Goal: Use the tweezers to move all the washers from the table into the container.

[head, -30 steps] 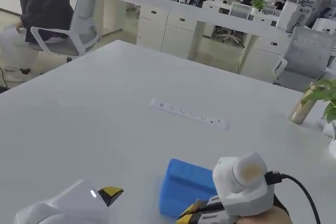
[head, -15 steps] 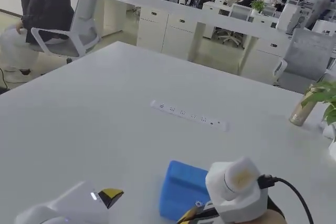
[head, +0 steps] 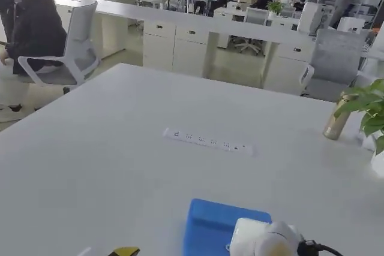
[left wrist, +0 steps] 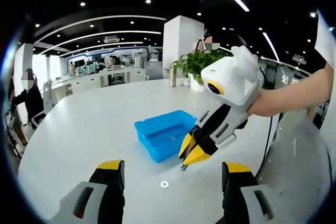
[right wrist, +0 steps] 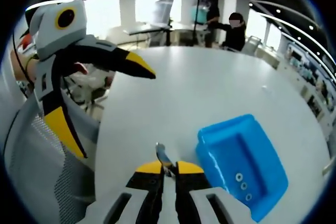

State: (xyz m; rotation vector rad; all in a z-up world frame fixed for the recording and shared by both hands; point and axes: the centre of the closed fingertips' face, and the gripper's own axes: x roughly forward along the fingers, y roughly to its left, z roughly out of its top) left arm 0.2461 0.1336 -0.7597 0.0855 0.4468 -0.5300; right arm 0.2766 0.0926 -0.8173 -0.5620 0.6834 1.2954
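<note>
The right gripper's (right wrist: pixel 164 169) jaws are clenched on the tweezers (right wrist: pixel 161 155), whose thin metal tip sticks out just past the yellow fingertips. The left gripper's (left wrist: pixel 173 169) jaws are spread wide and grip nothing.

In the left gripper view one washer (left wrist: pixel 165 184) lies flat on the white table (left wrist: pixel 94 129), on the near side of the blue container (left wrist: pixel 165 136) and apart from it. The tweezers' tip hangs between that washer and the container's near wall, close to the table. Whether it touches the surface cannot be told.

In the right gripper view three washers (right wrist: pixel 243 185) lie in a short row on the container's floor, toward one end.

In the head view a white power strip (head: pixel 207 141) lies beyond the container, well apart from it, toward the middle of the table. Farther from the container, near the table's far right edge, stand a metallic bottle (head: pixel 335 121) and a leafy green plant (head: pixel 367 107). Off past the table's far left corner, well away from the container, a person (head: pixel 30 22) in dark clothes is beside a white office chair (head: pixel 63 58). Rows of white desks (head: pixel 198 34) stand behind them.
</note>
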